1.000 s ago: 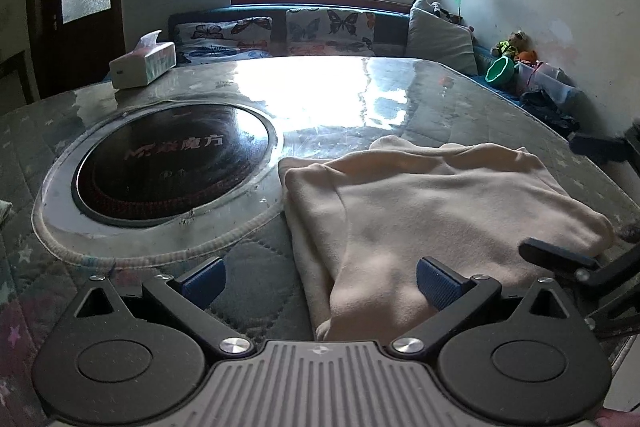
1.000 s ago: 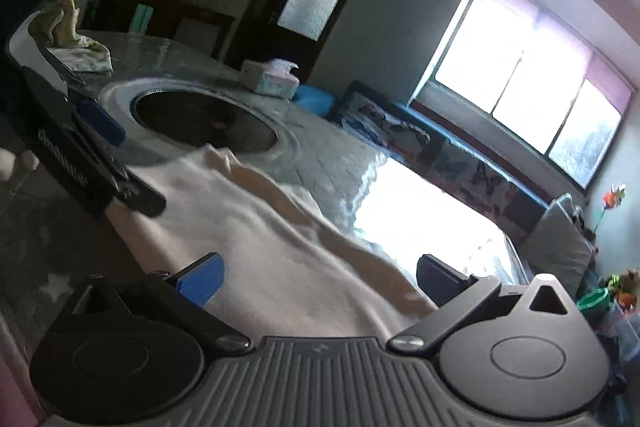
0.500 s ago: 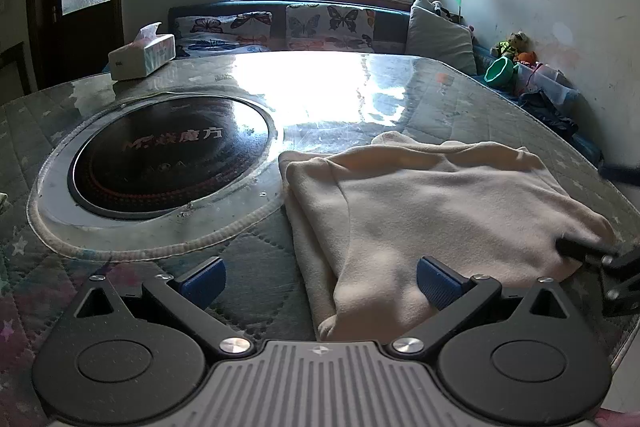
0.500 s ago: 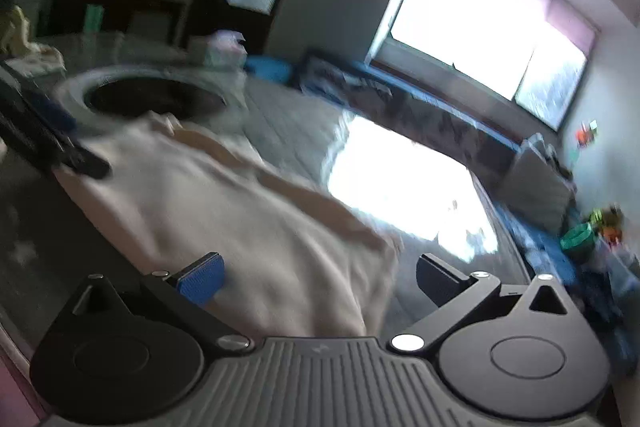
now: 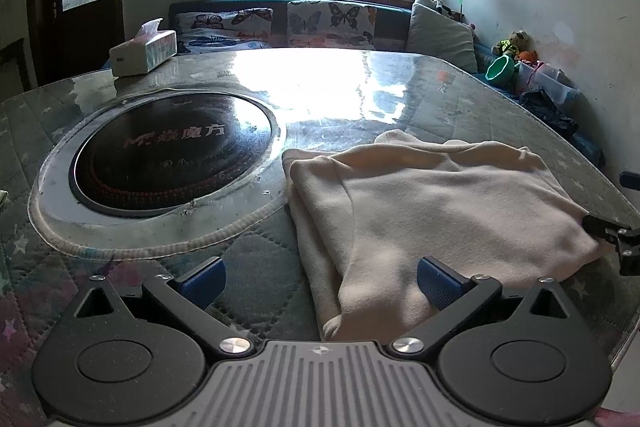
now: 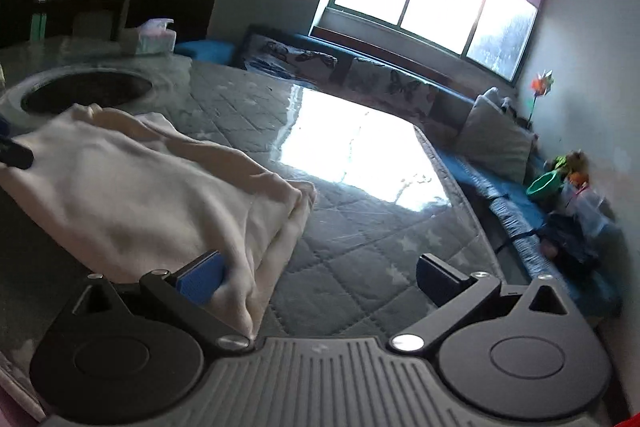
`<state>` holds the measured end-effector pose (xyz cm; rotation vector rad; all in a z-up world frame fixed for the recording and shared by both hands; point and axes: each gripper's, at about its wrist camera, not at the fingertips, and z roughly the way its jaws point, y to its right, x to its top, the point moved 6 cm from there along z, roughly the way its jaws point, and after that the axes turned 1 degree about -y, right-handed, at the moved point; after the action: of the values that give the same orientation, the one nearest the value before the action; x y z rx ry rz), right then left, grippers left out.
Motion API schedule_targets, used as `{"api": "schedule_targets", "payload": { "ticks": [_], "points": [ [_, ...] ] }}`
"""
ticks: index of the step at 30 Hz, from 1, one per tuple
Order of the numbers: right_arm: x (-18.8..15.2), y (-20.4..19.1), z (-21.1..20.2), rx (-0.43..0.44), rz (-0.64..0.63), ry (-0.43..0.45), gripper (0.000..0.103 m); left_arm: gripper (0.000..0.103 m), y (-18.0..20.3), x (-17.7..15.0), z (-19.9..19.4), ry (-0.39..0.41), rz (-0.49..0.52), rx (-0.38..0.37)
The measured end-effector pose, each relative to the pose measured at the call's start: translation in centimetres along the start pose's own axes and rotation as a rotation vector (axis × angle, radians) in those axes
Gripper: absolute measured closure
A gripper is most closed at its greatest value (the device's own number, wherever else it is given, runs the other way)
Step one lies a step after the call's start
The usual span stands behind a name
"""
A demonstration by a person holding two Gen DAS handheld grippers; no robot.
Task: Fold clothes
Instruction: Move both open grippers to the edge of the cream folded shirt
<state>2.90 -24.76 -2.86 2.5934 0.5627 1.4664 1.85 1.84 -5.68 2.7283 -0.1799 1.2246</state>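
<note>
A cream garment [image 5: 432, 211] lies folded in a thick stack on the quilted table, right of the round black cooktop. My left gripper [image 5: 320, 281] stands open at the garment's near edge, its right fingertip [image 5: 434, 281] over the cloth and nothing pinched between the pads. In the right wrist view the same garment [image 6: 132, 191] fills the left side. My right gripper [image 6: 318, 279] is open at the garment's right end, with its left blue pad [image 6: 200, 279] against the cloth. Black parts of that gripper show at the right border of the left wrist view, beside the garment's corner.
A round black induction cooktop [image 5: 172, 155] sits in the table at the left. A tissue box [image 5: 142, 53] stands at the far left corner. A bench with butterfly cushions [image 5: 280, 25] runs under the window, and a green bowl [image 5: 500, 67] and toys lie at the right wall.
My right gripper has swung to the right, from over the garment's middle to its right end. In the left wrist view it has drawn back towards the right border. The garment lies as before.
</note>
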Motion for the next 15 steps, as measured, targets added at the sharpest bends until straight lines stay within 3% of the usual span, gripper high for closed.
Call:
{"api": "schedule_targets", "payload": {
  "ticks": [4,10,15],
  "points": [
    [0.6,0.9,-0.6,-0.018,0.02,0.032,0.0,0.0,0.1,0.4,-0.4,0.009,0.019,0.01],
    [-0.3,1.2,0.9,-0.023,0.009,-0.017,0.0,0.0,-0.6,0.2,0.0,-0.009,-0.017,0.02],
    [1.7,0.1,-0.1,0.019,-0.002,0.042,0.0,0.0,-0.9,0.1,0.0,-0.02,-0.034,0.024]
  ]
}}
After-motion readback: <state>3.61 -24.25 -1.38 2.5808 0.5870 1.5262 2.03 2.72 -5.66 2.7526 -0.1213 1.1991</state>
